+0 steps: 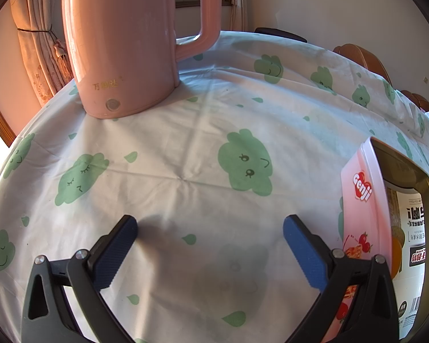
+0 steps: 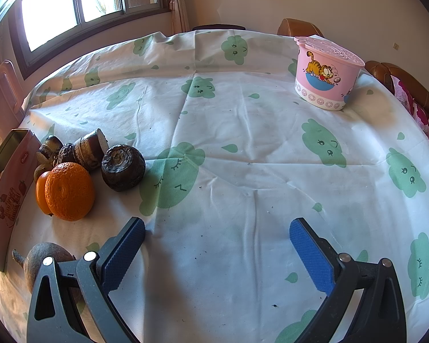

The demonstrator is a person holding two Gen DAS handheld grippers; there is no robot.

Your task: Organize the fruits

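A: How does the table [image 2: 243, 143] look to you?

B: It's a round table under a white cloth printed with green faces, with a window [image 2: 71, 0] on the far left. On your left view a pink kettle [image 1: 120, 43] stands far left. A pink tin [image 1: 366, 200] stands open at the near right edge, with what looks like fruit already inside.

A: And the other side?

B: A lidded pink tub [image 2: 326, 77] sits far right, well apart from everything else.

A: Where is the fruit?

B: It's a cluster on the near left of your right view, just beside that same tin. A large orange [image 2: 70, 191] lies nearest, with a smaller one [image 2: 41, 191] touching behind it and dark round water chestnuts [image 2: 123, 168] beyond.

A: Which tongs should go?

B: I'd say the right tongs [image 2: 217, 254]. They are spread wide and empty, and the orange lies forward and left of their left finger. The left tongs [image 1: 210, 248] are also released, holding nothing, over bare cloth with the tin to their right.
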